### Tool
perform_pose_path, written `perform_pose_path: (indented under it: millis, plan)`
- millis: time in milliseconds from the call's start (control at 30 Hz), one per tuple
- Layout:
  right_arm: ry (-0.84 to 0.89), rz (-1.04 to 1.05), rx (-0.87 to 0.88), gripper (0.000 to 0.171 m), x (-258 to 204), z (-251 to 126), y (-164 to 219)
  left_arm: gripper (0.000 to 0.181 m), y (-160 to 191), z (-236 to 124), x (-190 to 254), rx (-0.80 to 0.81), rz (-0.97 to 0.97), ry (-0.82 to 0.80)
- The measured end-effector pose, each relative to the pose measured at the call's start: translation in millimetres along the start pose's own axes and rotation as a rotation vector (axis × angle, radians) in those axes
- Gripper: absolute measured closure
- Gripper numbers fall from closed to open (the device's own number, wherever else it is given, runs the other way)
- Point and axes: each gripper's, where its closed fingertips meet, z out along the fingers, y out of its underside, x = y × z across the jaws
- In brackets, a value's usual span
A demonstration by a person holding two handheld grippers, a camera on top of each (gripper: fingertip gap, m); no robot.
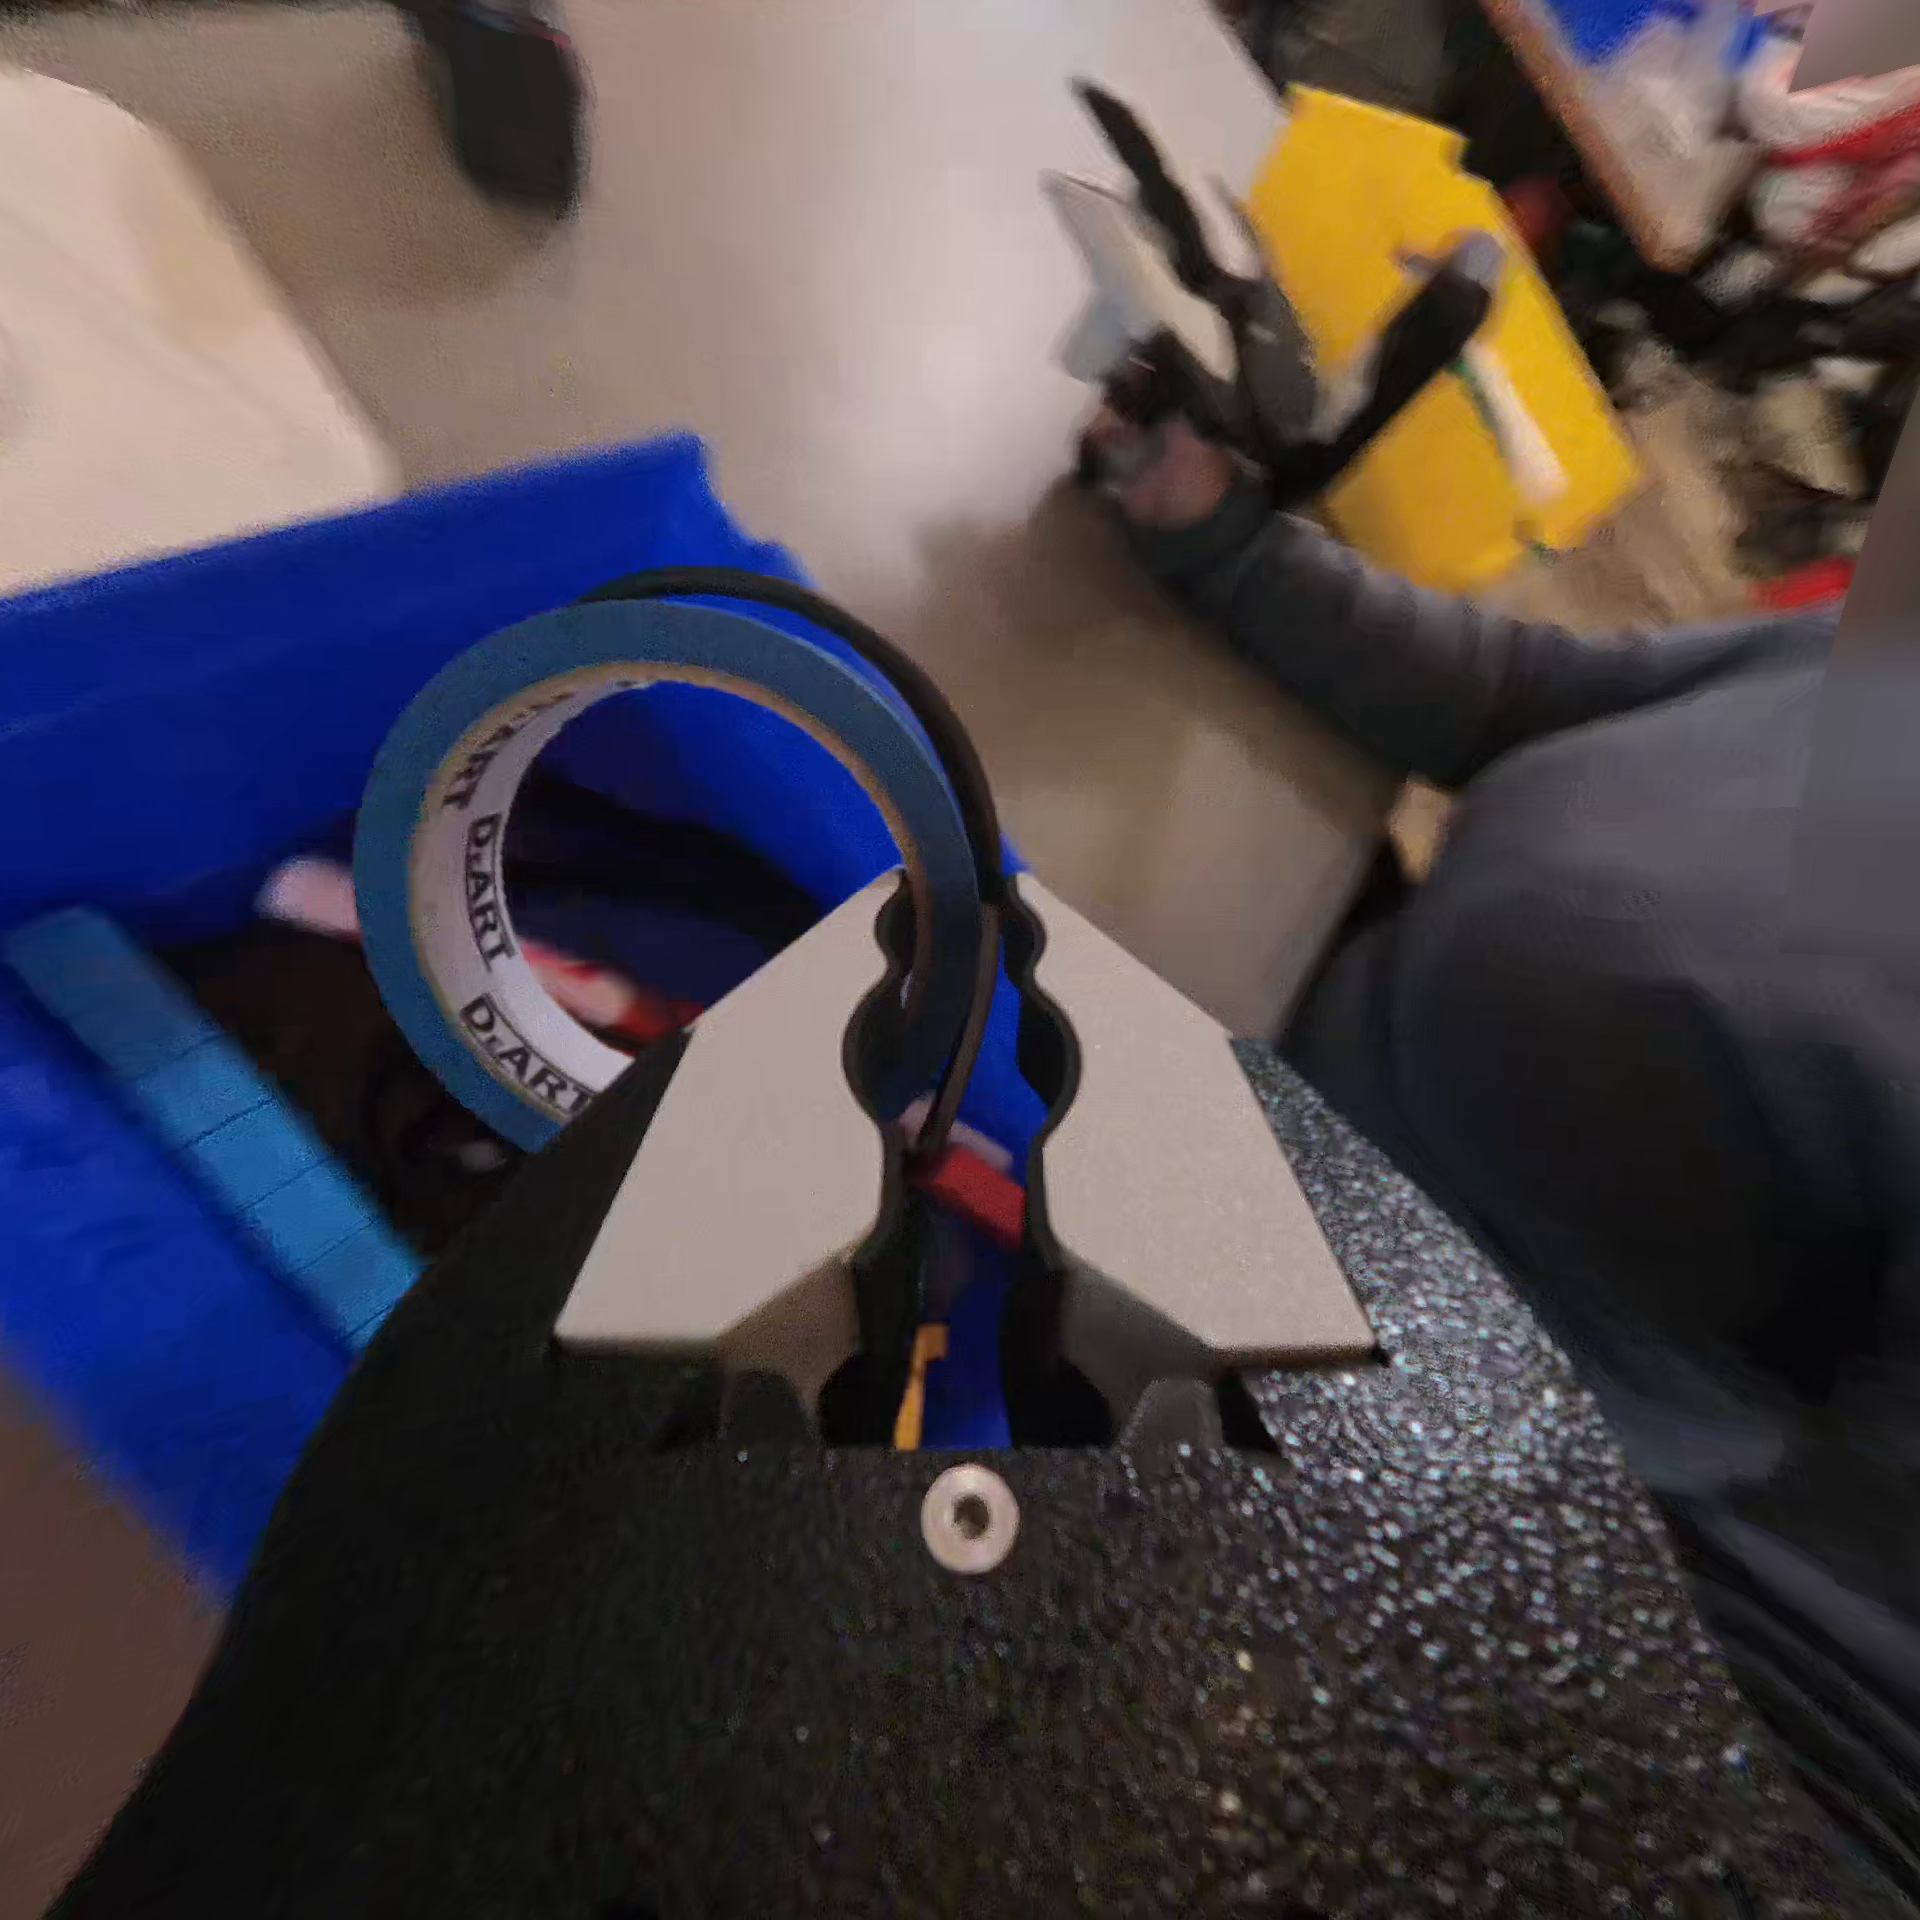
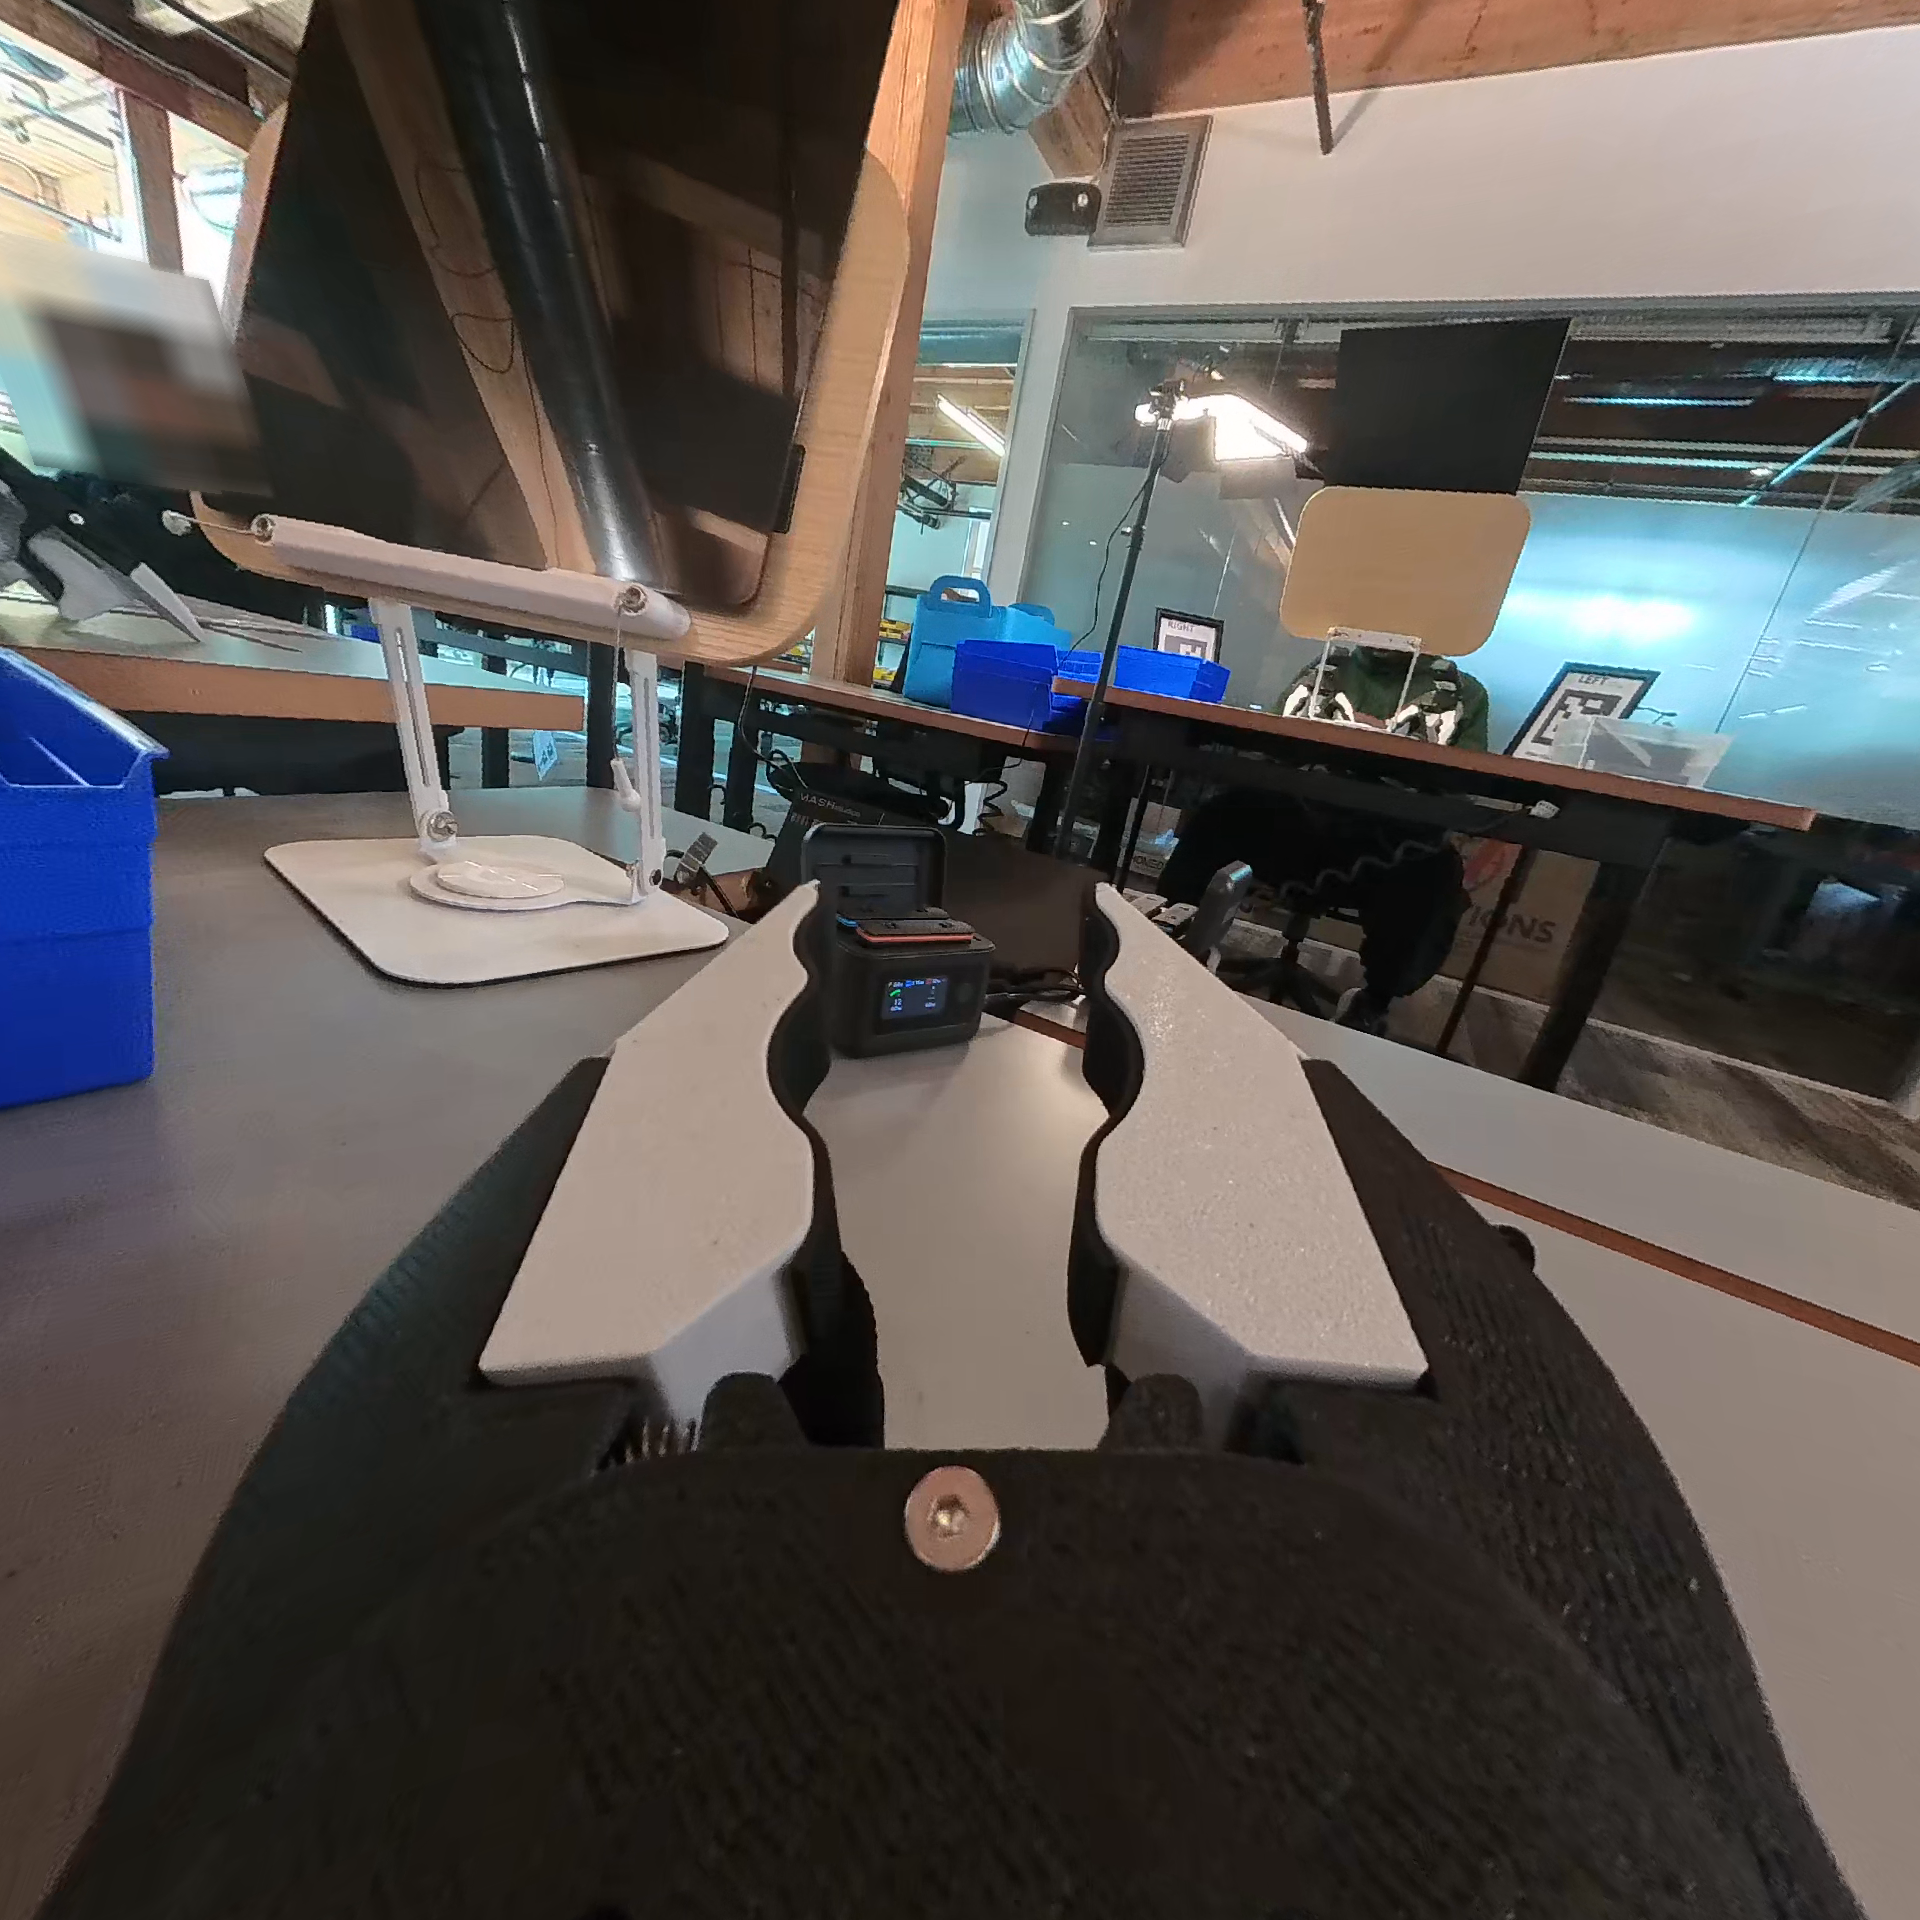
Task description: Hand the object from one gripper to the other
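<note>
Left gripper point(image 1: 961, 935) jaws pinch only the blue tape roll point(image 1: 665, 862) rim, low centre frame; it could twist free above the blue bin point(image 1: 208, 686). Right gripper point(image 2: 951, 925) jaws gape, empty.

I'm in a shared workshop or lab space: exposed timber beams point(image 2: 1455, 42) and a silver ribbed air duct point(image 2: 1023, 62) overhead, long brown-edged work tables point(image 2: 1455, 764) in rows, a glass-walled partition point(image 2: 1714, 582) behind them. Blue plastic storage bins point(image 2: 1013, 675) stack on the far table, a light on a black tripod stand point(image 2: 1117, 644) stands beside it, and a white hinged tablet stand point(image 2: 488, 894) sits on my grey table.
</note>
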Motion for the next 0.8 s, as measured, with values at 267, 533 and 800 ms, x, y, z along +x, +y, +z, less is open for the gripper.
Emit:
perform_pose_path:
  millis: [267, 533, 800]
  plan:
    - [-0.003, -0.01, 0.002, 0.127, -1.0, -0.8, -0.6, 0.167, 32.7, -22.0, -27.8, -0.213, 0.082, -0.425]
    - [-0.023, -0.013, 0.004, 0.127, -4.6, -3.2, -2.3, 0.167, 15.5, -46.4, -40.1, -0.282, 0.512, -0.842]
    - [-0.962, 0.889, -0.141, 0.107, -167.6, -11.4, -94.3, 0.167, -6.1, -14.7, 16.3, -0.09, 1.243, -0.915]
